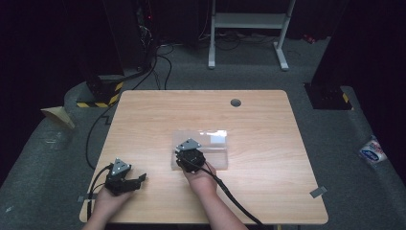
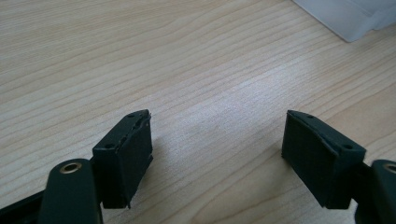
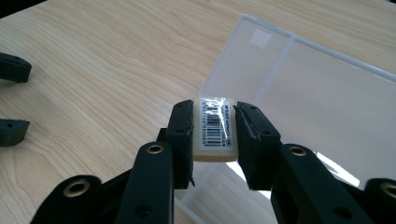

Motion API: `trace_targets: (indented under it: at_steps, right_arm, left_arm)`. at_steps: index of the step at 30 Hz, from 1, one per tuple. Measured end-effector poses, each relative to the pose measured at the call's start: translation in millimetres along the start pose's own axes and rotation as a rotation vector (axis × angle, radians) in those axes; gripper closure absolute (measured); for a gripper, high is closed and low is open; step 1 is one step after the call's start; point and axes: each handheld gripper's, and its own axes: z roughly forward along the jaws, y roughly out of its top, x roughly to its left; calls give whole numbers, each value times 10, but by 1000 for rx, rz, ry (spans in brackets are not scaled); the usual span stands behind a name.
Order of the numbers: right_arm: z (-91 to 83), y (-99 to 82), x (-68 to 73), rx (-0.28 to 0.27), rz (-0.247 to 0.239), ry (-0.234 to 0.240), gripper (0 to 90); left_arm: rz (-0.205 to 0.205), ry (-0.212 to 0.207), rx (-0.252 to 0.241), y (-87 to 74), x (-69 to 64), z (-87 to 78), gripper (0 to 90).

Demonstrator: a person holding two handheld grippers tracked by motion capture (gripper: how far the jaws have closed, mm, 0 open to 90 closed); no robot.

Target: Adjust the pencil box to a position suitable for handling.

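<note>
Right jaws: the right gripper (image 3: 214,135) is clamped on a small cream-white eraser (image 3: 215,132), one pad against each long side, wrapper face up.
Eraser's place: held in the air just over the near corner of the clear plastic box (image 3: 299,88); in the high view the right gripper (image 1: 190,155) sits at the box's (image 1: 218,152) near-left end.
Left jaws: the left gripper (image 2: 217,156) stands wide apart with nothing between the pads, only bare wood below.
Left gripper's place: low over the desk's near-left part (image 1: 125,178), well apart from the box, whose corner shows at the top right of the left gripper view.
Box: shallow, transparent, lying open-side up near the middle of the desk (image 1: 158,115), with a dividing ridge across it and a small pale square sticker (image 3: 260,37) at the far end.
Done so far: by my reading the eraser is picked up and brought to the box's edge.
Left to do: it probably needs carrying on over a compartment, lowering and letting go; it is not yet resting inside.
Writing: the wrapper carries a barcode (image 3: 215,125) with a row of digits and a line of small print beside it, too fine and glossy to read. No brand name can be made out.
Sticker on box: blank as far as can be told.
</note>
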Motion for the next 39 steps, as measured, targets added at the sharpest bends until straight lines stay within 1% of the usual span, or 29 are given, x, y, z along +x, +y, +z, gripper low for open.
trace_targets:
  at_steps: [5, 6, 10, 12, 15, 18, 23, 24, 29, 31, 32, 33, 34, 35, 37, 38, 39]
  right_arm:
    - [46, 28, 68, 8, -2, 1, 678]
    - [60, 38, 70, 7, -11, 3, 677]
    - [96, 71, 102, 5, 3, 7, 678]
    - [108, 88, 118, -2, -7, 9, 678]
    - [127, 93, 143, 3, -7, 10, 677]
    - [140, 83, 149, 13, -15, 10, 677]
    - [141, 80, 147, 16, -12, 10, 678]
    - [142, 77, 148, 17, -19, 7, 678]
    - [154, 50, 156, 30, 3, 17, 677]
    - [164, 38, 152, 35, -5, 17, 678]
    - [170, 33, 154, 40, 10, 21, 677]
    - [180, 30, 148, 41, 2, 24, 677]
    - [183, 29, 154, 44, 7, 22, 677]
    - [189, 30, 150, 44, -5, 20, 677]
    - [186, 25, 160, 46, -4, 15, 677]
    - [185, 25, 154, 42, -11, 14, 677]
    - [182, 23, 149, 45, -5, 15, 677]
  left_arm:
    - [-4, -3, -1, -3, -10, 0, 244]
    - [-3, -3, -1, -3, -10, -1, 244]
    - [1, -2, 0, -4, -12, -4, 245]
    - [0, -3, 0, -4, -11, -4, 244]
    - [1, -3, 0, -4, -11, -4, 245]
    - [1, -3, 0, -4, -11, -4, 244]
    - [2, -6, 0, -3, -10, -2, 245]
    - [5, -6, 0, -2, -7, -1, 245]
    - [4, -11, -1, -6, -7, -4, 245]
    - [8, -7, 1, -10, -10, -12, 246]
    - [5, -7, -1, -12, -13, -13, 247]
    - [5, -8, -1, -13, -12, -14, 247]
    - [6, -9, -2, -13, -11, -13, 247]
    - [9, -10, -1, -12, -8, -13, 247]
    - [7, -15, 1, -8, -8, -9, 247]
    - [19, -12, 1, -3, 1, -8, 247]
    - [17, -13, 0, -3, -1, -5, 247]
